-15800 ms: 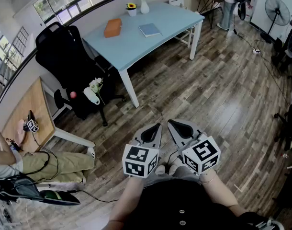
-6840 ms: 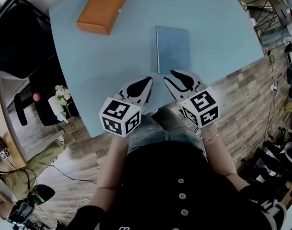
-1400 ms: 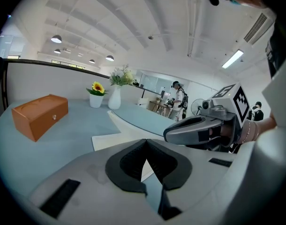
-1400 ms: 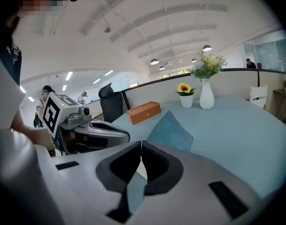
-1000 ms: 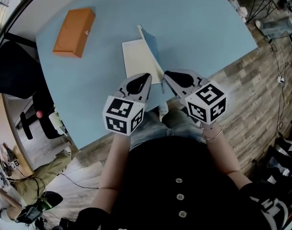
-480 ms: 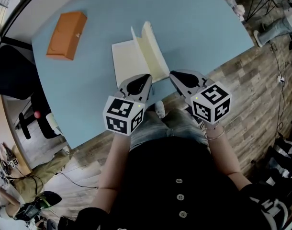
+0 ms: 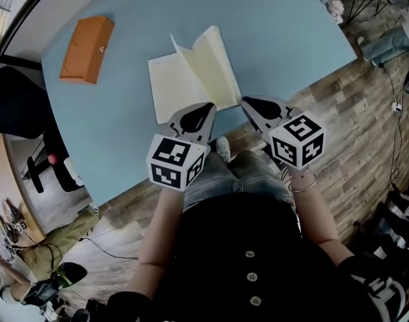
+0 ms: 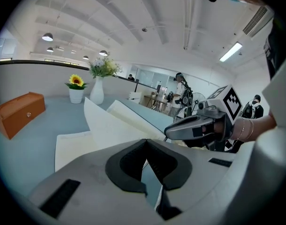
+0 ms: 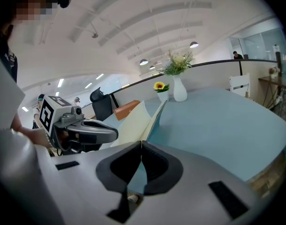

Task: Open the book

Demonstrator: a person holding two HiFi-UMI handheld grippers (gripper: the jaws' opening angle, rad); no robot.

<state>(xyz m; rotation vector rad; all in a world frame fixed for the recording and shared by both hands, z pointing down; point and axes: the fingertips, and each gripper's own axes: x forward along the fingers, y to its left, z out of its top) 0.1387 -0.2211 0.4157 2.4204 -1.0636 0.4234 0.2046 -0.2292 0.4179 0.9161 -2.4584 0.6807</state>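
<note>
The book lies open on the light blue table, cream pages up, with one leaf still raised near the spine. My left gripper hovers just in front of the book's near edge, jaws shut and empty. My right gripper sits at the book's near right corner, by the table's front edge, also shut and empty. In the left gripper view the pages rise beyond the closed jaws. The right gripper view shows the book past its own closed jaws.
An orange box rests at the table's far left. A sunflower pot and a white vase stand at the back edge. A black chair is left of the table. Wood floor lies to the right.
The book's cover and pages have swung from upright to lying open and nearly flat. Both grippers have drawn back slightly toward the table's front edge.
</note>
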